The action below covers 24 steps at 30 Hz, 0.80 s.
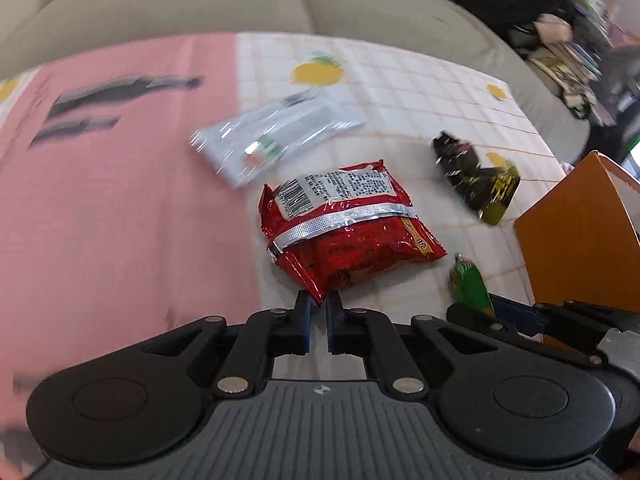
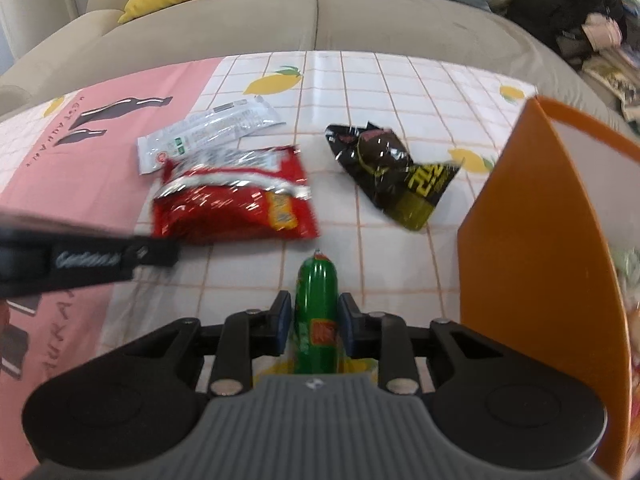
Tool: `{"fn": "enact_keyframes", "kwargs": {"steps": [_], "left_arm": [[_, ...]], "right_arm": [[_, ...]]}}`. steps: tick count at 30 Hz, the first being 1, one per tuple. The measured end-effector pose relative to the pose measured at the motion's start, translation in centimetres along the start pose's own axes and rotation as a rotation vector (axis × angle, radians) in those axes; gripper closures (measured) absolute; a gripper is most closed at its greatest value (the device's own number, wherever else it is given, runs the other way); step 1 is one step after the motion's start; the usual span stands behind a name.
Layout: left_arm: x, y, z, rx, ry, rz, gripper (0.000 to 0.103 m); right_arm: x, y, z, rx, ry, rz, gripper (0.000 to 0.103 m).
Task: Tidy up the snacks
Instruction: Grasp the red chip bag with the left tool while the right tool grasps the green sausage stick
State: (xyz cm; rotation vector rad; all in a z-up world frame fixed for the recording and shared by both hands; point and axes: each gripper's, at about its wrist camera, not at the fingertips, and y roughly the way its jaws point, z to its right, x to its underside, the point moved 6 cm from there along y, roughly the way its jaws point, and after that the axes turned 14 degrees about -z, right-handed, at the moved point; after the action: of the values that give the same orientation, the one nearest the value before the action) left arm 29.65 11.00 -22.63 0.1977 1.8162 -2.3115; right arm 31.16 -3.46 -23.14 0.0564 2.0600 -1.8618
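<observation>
While our left gripper pinches the near corner of the red snack bag, jaws drawn nearly together on the crimped edge, our right gripper is clamped around the green sausage stick, which pokes forward between the pads. So we judge we're mid-pickup, both grippers loaded. The bag lies on the checked cloth of the surface, with a white packet just behind it and a black-and-yellow wrapper off to the right. Next, we reckon, comes the lift and carry to the orange box standing at the right, clearing its tall wall before we let go. That thin corner grip could slip, so a steady rise looks wise.
</observation>
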Motion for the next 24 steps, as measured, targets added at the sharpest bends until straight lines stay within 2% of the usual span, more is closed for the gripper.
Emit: {"fn": "enact_keyframes", "kwargs": {"steps": [7,10,15,17,19,21,23,24], "left_arm": [[5.2,-1.9,-1.5,-0.001,-0.165,-0.043,0.096],[7.2,-2.4,-1.4,0.032,-0.216,-0.077,0.096],[9.7,-2.4,-0.2,0.095,-0.243,-0.14,0.096],[10.4,-2.3,0.4,0.134,-0.241,-0.169,0.094],[10.9,-2.2,1.1,0.14,-0.223,-0.194,0.093],[11.0,-2.7,1.5,0.135,-0.194,-0.188,0.084],[10.8,-3.8,1.6,0.108,-0.156,-0.153,0.065],[10.5,-4.3,1.6,0.087,-0.134,-0.13,0.06]], "right_arm": [[2.8,-1.0,-1.5,-0.071,0.041,-0.025,0.08],[3.7,-1.3,-2.1,-0.097,0.033,-0.037,0.08],[5.3,-1.8,-2.2,-0.123,0.026,-0.062,0.094],[6.1,-2.0,-2.1,-0.136,0.028,-0.079,0.097],[6.8,-2.3,-2.0,-0.14,0.03,-0.089,0.098],[7.1,-2.6,-1.7,-0.143,0.039,-0.084,0.096],[7.1,-3.0,-1.2,-0.143,0.053,-0.068,0.092],[6.9,-3.3,-1.0,-0.145,0.056,-0.056,0.092]]}}
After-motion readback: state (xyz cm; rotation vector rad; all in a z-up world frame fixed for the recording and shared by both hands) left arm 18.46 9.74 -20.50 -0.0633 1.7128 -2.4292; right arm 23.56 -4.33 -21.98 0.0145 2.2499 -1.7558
